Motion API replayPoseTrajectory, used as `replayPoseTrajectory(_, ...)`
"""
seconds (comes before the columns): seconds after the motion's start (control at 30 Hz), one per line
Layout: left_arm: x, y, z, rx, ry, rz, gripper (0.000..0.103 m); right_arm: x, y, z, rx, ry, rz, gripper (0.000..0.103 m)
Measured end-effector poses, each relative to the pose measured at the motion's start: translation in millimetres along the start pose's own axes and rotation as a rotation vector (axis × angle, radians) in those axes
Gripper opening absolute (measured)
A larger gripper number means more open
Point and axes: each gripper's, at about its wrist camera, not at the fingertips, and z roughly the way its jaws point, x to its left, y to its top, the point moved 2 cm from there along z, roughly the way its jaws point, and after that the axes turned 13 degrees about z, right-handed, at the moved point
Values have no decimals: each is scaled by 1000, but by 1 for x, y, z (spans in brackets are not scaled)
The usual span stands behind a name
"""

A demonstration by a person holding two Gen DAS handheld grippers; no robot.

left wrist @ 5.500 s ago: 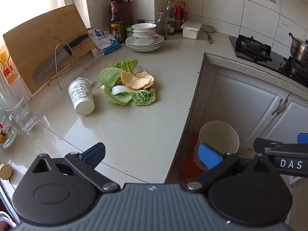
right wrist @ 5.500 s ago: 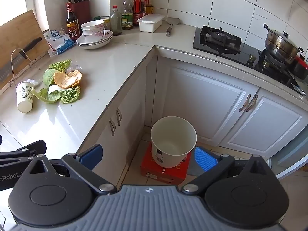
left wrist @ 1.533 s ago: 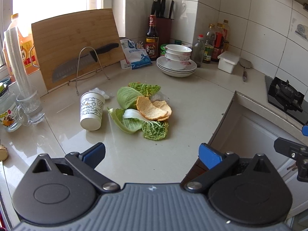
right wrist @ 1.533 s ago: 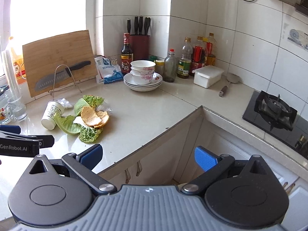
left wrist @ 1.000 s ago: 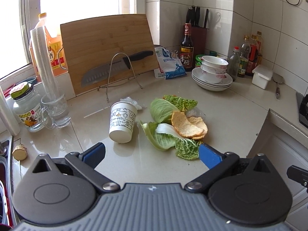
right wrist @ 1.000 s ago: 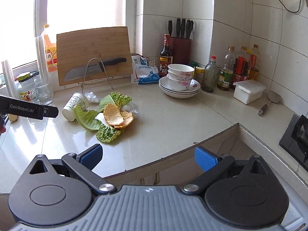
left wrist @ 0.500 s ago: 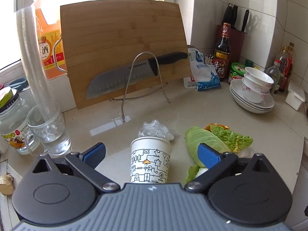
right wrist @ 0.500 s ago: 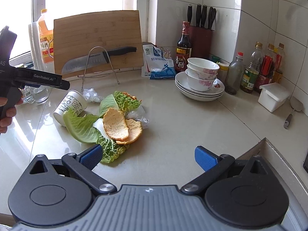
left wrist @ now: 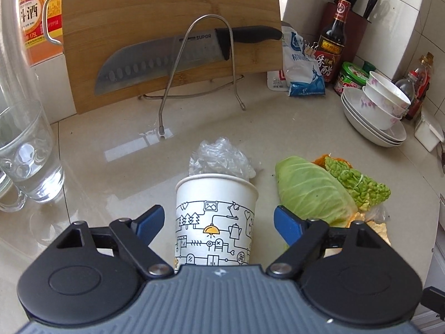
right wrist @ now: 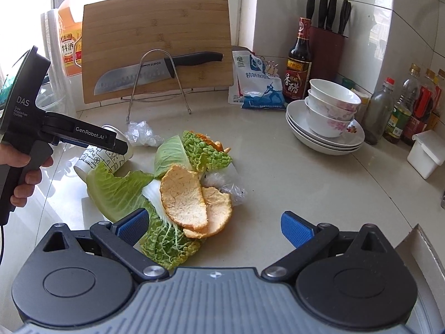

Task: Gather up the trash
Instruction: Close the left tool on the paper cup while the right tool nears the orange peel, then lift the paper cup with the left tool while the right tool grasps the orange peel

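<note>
A white paper cup [left wrist: 215, 220] with line drawings lies on its side on the counter, between the open fingers of my left gripper [left wrist: 219, 222]; the pads stand apart from its sides. It also shows in the right wrist view [right wrist: 104, 157], partly behind the left gripper. Crumpled clear plastic [left wrist: 219, 157] lies just beyond the cup. Cabbage leaves [right wrist: 119, 192] and orange peel [right wrist: 194, 201] lie in a pile in front of my open, empty right gripper [right wrist: 214, 228]. A second bit of clear plastic [right wrist: 230, 185] lies beside the peel.
A cutting board [right wrist: 157, 44] with a knife [right wrist: 155, 71] on a wire rack stands at the back. Stacked bowls and plates [right wrist: 328, 117], bottles [right wrist: 299, 61] and a salt bag [right wrist: 258, 83] sit right. A glass mug [left wrist: 26, 156] stands left. The counter edge [right wrist: 425, 247] drops off at the right.
My left gripper has moved forward and down so the cup now lies between its fingers. My right gripper has closed in on the leaf and peel pile.
</note>
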Motion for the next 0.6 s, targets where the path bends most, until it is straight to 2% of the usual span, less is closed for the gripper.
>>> replayPoseTrajectory(0.13, 1, 0, 4, 15, -11, -14, 73, 6, 4, 19, 28, 49, -20, 97)
replayPoseTrajectory(0.17, 2, 0, 5, 20, -21, -22, 70, 8, 5, 24, 40, 62, -25, 92)
replayPoseTrajectory(0.23, 3, 0, 6, 25, -32, -26, 70, 11, 7, 33, 51, 78, -37, 89)
replayPoseTrajectory(0.3, 3, -1, 7, 34, -34, -24, 64, 13, 8, 43, 61, 88, -43, 86)
replayPoseTrajectory(0.5, 5, -1, 8, 44, -55, -28, 64, 15, 8, 68, 109, 118, -38, 76)
replayPoseTrajectory(0.6, 6, 0, 8, 49, -61, -32, 64, 17, 8, 79, 132, 127, -40, 75)
